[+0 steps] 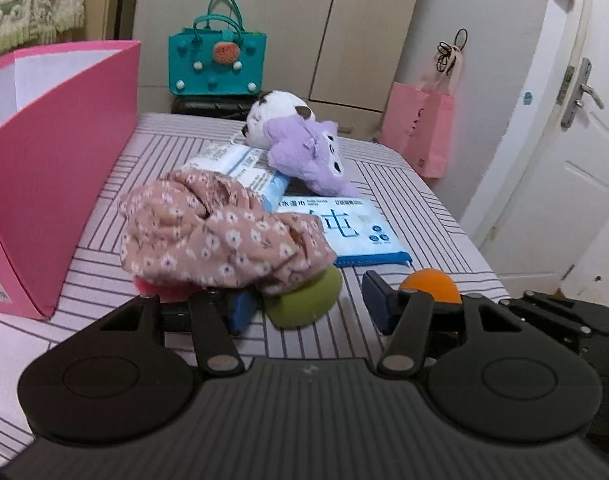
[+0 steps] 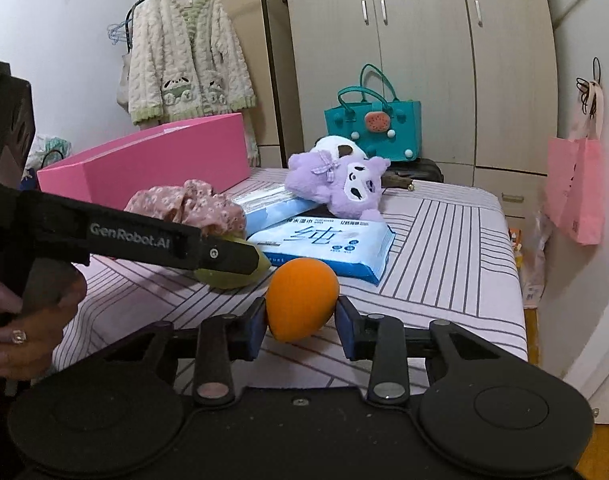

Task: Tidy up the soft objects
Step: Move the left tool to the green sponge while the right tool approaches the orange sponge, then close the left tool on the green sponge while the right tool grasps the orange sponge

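My left gripper (image 1: 309,306) is low over the striped table, its blue pads either side of a green ball (image 1: 304,300). The left pad is at the ball; a gap shows before the right pad, so it is open. A pink floral cloth (image 1: 216,232) drapes over the ball's top. In the right wrist view, one left finger (image 2: 224,254) crosses in front of the green ball (image 2: 228,278). My right gripper (image 2: 301,328) is shut on an orange ball (image 2: 302,298), both pads pressing its sides. The orange ball (image 1: 430,282) also peeks out behind the left gripper's right finger.
An open pink box (image 1: 52,184) stands at the left. Two wet-wipe packs (image 1: 352,232) lie mid-table under a purple plush (image 1: 308,156) and a white plush (image 1: 280,108). A teal bag (image 1: 216,60) sits behind, and the table edge (image 2: 516,280) drops off at the right.
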Available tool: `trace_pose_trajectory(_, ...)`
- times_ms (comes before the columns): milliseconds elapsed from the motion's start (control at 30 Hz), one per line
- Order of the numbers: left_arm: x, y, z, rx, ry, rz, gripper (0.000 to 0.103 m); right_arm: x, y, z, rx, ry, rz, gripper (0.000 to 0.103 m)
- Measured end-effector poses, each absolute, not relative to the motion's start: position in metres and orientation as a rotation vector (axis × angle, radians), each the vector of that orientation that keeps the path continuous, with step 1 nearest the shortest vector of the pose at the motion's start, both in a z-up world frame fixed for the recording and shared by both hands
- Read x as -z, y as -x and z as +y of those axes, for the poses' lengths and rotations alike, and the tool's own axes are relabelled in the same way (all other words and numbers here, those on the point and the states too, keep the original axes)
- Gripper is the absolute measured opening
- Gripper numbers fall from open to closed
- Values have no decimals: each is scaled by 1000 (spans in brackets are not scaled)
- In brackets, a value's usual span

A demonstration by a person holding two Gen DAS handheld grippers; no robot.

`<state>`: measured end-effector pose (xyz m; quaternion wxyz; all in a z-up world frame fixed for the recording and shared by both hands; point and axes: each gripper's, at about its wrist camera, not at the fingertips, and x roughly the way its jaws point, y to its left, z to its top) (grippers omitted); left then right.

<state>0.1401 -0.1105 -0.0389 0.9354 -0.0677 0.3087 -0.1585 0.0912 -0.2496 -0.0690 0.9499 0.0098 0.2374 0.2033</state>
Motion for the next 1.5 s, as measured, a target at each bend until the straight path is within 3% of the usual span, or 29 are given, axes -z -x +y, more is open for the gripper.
trace_pose_trajectory(333, 46, -147, -110, 320, 150, 679, 54, 72, -100, -251, -418, -58, 503, 42)
trace_pose_trajectory(567, 47, -145, -106, 323, 163, 665, 41, 73, -101, -247, -435, -55, 507, 43)
trace_pose_trajectory(1200, 46, -121, -90, 459, 279, 780, 41, 68, -90, -237, -407, -64, 581, 43)
trace_pose_trajectory(1500, 45, -113, -81, 451, 308, 796, 46, 68, -84, -235, -376, -50, 584, 43)
